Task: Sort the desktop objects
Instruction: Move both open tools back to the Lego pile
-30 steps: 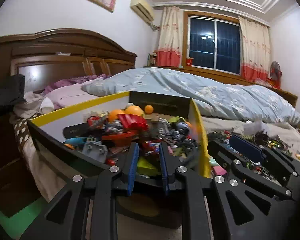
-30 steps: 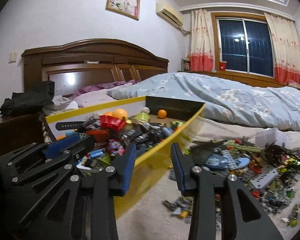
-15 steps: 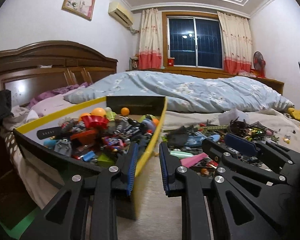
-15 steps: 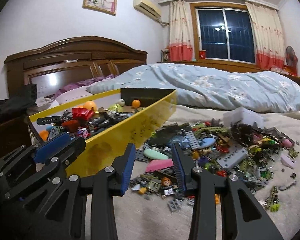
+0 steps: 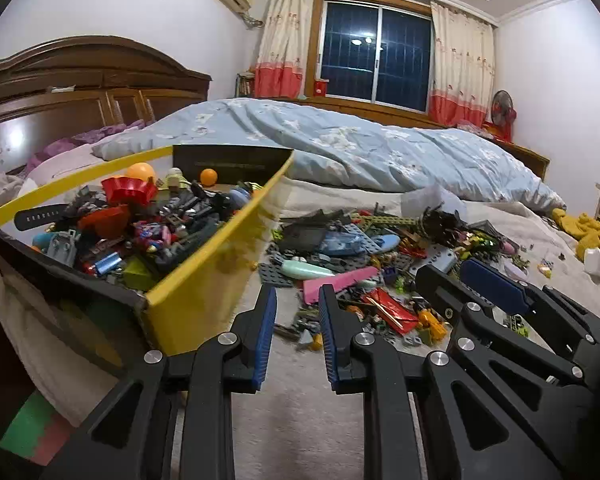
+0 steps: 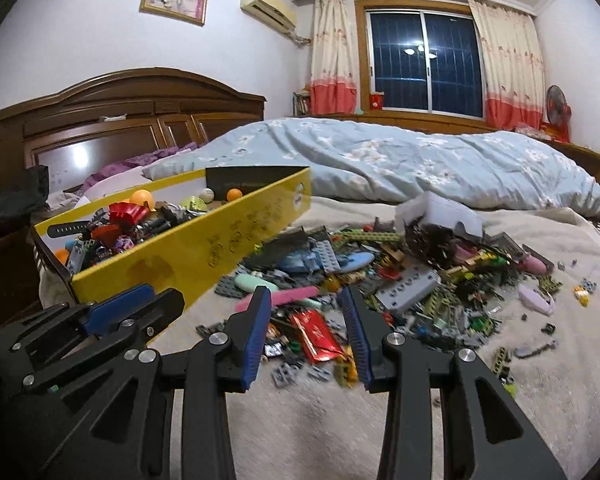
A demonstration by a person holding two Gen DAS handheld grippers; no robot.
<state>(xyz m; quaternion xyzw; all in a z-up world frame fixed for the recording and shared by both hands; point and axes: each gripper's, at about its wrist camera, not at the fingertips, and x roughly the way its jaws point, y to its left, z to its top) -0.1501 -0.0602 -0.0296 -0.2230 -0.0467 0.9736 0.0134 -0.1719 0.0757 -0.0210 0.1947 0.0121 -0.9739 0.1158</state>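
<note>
Facing a bed strewn with toys, I hold both grippers low over the blanket (image 6: 540,380), side by side, each empty with its jaws spread apart. The left gripper (image 5: 298,336) hangs just beside the near corner of the yellow box (image 5: 204,300); the right gripper (image 6: 306,338) frames a red packet (image 6: 316,334) at the near edge of the pile (image 6: 400,276).

The box sits on the left of the bed, its long yellow wall running alongside the pile, so, as I judge it, anything I lift needs only a short carry over that wall. It is already heaped with toys: orange balls (image 5: 140,170), a red cup (image 5: 128,192), a black strap (image 5: 40,216).

The pile lies well spread on the blanket to the right of the box: flat grey plates, a pink bar (image 6: 280,294), a mint oval (image 6: 252,282), many small bricks. A clear tub (image 6: 440,216) lies tipped at its far side.

I read the open jaws as readiness for a pick. The packet lies flat and thin, so it may slip from the pads (image 6: 256,336). Much of the sorting seems left to do.
</note>
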